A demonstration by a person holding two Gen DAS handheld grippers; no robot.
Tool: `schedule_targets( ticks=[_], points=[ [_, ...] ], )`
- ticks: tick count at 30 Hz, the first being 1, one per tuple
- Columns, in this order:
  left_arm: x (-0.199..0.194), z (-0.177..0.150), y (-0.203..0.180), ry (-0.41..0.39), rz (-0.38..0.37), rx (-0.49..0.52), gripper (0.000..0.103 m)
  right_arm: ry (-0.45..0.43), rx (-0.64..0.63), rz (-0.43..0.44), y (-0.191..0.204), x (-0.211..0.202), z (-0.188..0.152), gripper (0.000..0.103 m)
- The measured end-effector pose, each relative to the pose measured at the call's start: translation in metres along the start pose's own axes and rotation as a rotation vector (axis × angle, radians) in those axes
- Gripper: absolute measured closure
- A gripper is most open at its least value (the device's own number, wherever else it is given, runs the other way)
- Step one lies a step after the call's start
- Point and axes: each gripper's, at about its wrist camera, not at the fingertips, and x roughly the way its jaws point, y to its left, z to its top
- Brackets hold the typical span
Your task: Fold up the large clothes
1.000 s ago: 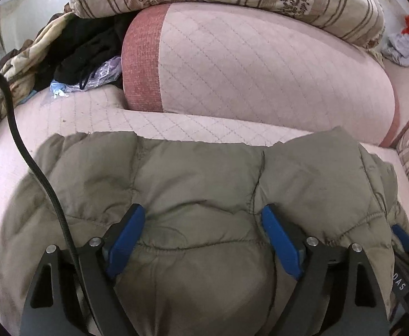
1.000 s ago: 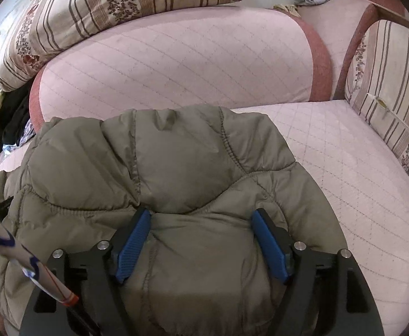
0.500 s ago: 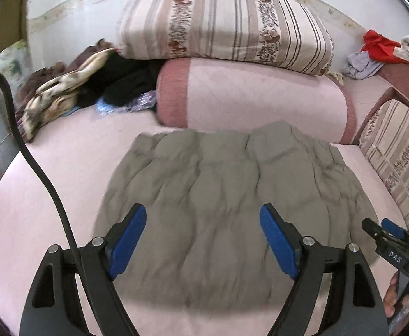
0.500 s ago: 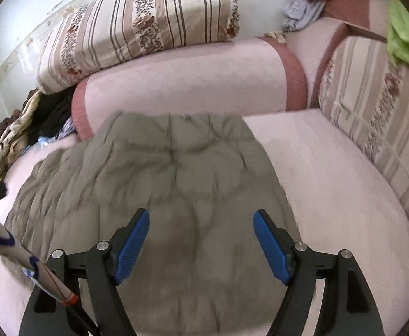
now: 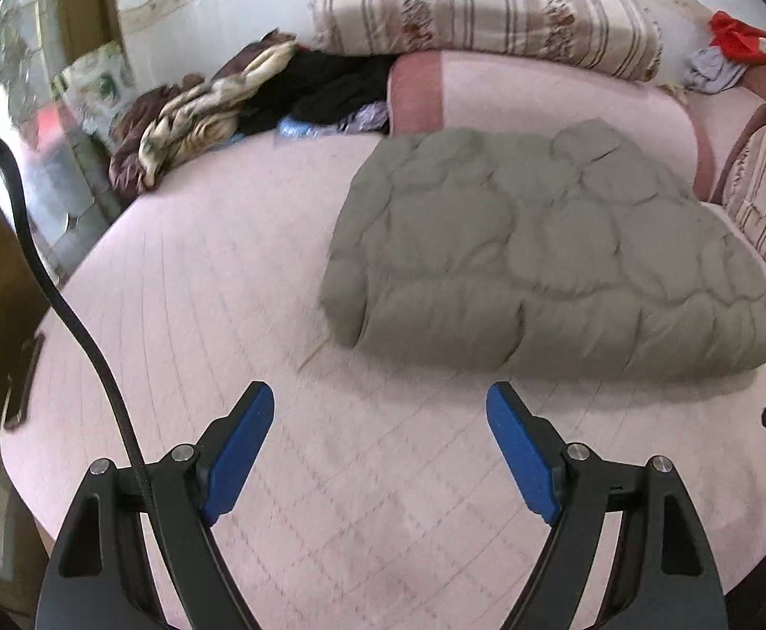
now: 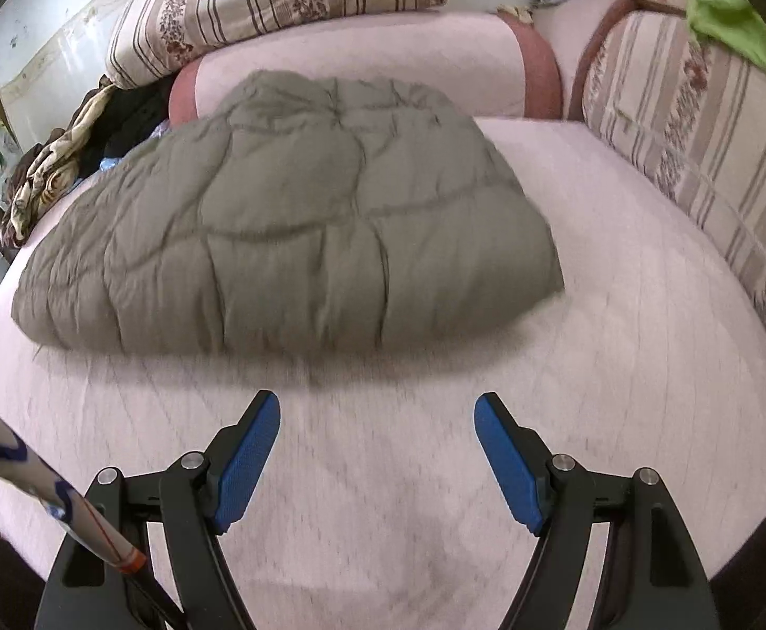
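Fold judged done: jacket is laid folded ahead of left tongs and right tongs, both held wide, empty. Next garment is needed.

- The left gripper, a second ago right over the olive padded jacket, now hangs back over the bare pink mattress, its fingers spread and empty.
- The right gripper has drawn back likewise, clear of the jacket's near edge.
- The jacket lies folded, well ahead of both.
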Motion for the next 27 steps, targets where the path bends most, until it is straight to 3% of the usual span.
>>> schedule_targets(
  ticks=[8, 15, 20, 27],
  points=[
    [0.015, -0.035, 0.001, 0.054, 0.002, -0.027, 0.021, 0.046, 0.050, -0.059, -0.010, 0.014, -0.009, 0.022],
    [0.010, -0.040, -0.001, 0.034, -0.002, -0.001, 0.021, 0.055, 0.047, -0.048, -0.010, 0.014, -0.017, 0.022],
    [0.019, -0.023, 0.005, 0.069, -0.041, -0.019, 0.021, 0.042, 0.067, -0.041, -0.014, 0.010, -0.016, 0.022],
    [0.036, 0.039, 0.031, 0.065, -0.101, -0.107, 0.021, -0.058, 0.181, -0.030, -0.049, -0.010, 0.020, 0.020]
  ],
)
